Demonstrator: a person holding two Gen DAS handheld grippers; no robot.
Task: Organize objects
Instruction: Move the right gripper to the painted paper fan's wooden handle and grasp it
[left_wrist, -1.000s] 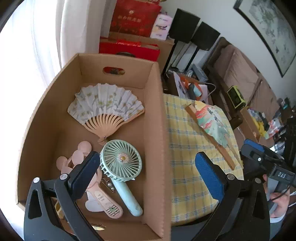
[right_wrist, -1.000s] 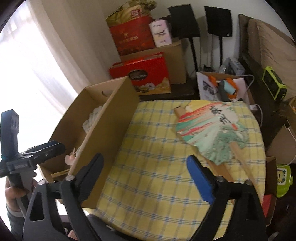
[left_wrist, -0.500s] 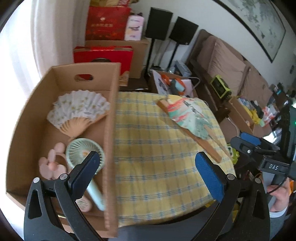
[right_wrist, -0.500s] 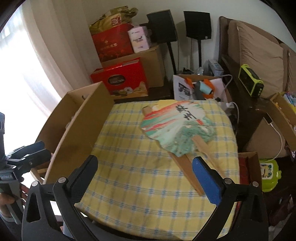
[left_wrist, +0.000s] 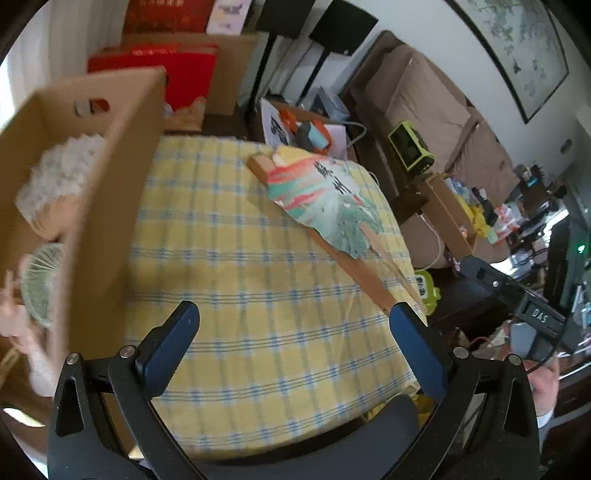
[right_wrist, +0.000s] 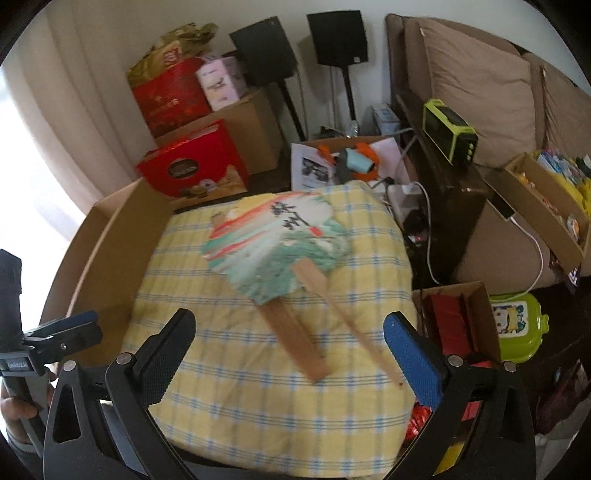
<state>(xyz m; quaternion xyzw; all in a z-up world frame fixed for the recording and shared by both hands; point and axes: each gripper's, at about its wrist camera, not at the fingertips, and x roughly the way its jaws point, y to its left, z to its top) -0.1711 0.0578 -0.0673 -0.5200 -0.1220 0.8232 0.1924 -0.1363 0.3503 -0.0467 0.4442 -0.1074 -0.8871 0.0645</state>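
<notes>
On the yellow checked cloth (right_wrist: 229, 369) lies the painted paddle fan (right_wrist: 275, 247), toward the far right part of the cushioned top, its round leaf at the far end and its flat wooden handle (right_wrist: 295, 332) running back toward the near right edge. Long axis: diagonal, far-left to near-right, in both views. A thinner wooden stick (right_wrist: 354, 325) sits just beside the handle, angled the same way. Over at the left edge stands the cardboard box (left_wrist: 110, 192), with a pale folding fan (left_wrist: 59, 173) and a mint handheld fan (left_wrist: 40, 280) inside, blurred. Left gripper (left_wrist: 295, 343) hovers above the near edge of the cloth, jaws spread wide, nothing between them. Right gripper (right_wrist: 291, 350) likewise gaping, empty, fingers either side of the handle's near end in view but above it, not touching.
</notes>
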